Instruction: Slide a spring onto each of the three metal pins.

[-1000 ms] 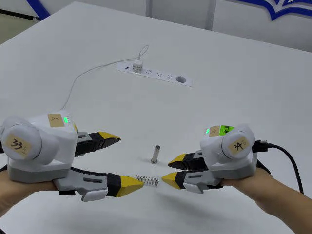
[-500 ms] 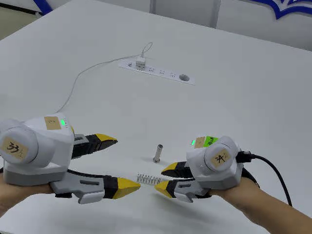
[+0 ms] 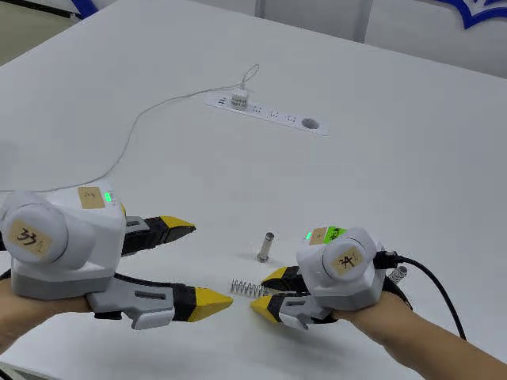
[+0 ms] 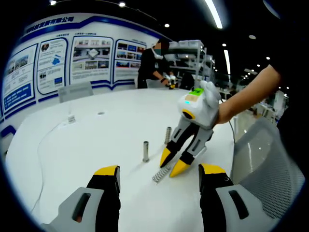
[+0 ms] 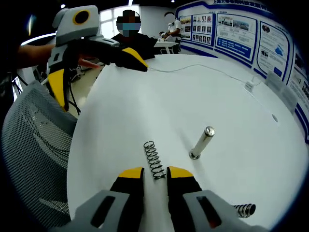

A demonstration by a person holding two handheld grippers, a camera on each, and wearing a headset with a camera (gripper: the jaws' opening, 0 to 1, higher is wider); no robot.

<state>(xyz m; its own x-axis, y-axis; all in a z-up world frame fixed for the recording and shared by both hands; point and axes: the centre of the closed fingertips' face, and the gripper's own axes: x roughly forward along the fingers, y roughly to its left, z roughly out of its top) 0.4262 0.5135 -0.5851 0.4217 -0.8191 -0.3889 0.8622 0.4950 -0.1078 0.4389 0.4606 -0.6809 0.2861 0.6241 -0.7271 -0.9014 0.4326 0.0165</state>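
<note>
The spring (image 5: 153,159) lies flat on the white table (image 3: 380,174), lower centre of the head view. Its near end sits between the tips of the right gripper (image 5: 155,173), whose jaws stand narrowly apart, not yet clamped. The left gripper (image 3: 196,264) hovers, jaws wide apart and empty.

Risk: an off-centre pinch on the end coil can flick the spring away or deform it. A sideways sweep can topple the upright pin (image 3: 265,247) just beside.

The left gripper view presents a second pin (image 4: 167,135) standing behind the right gripper; the head view has it largely hidden there.
</note>
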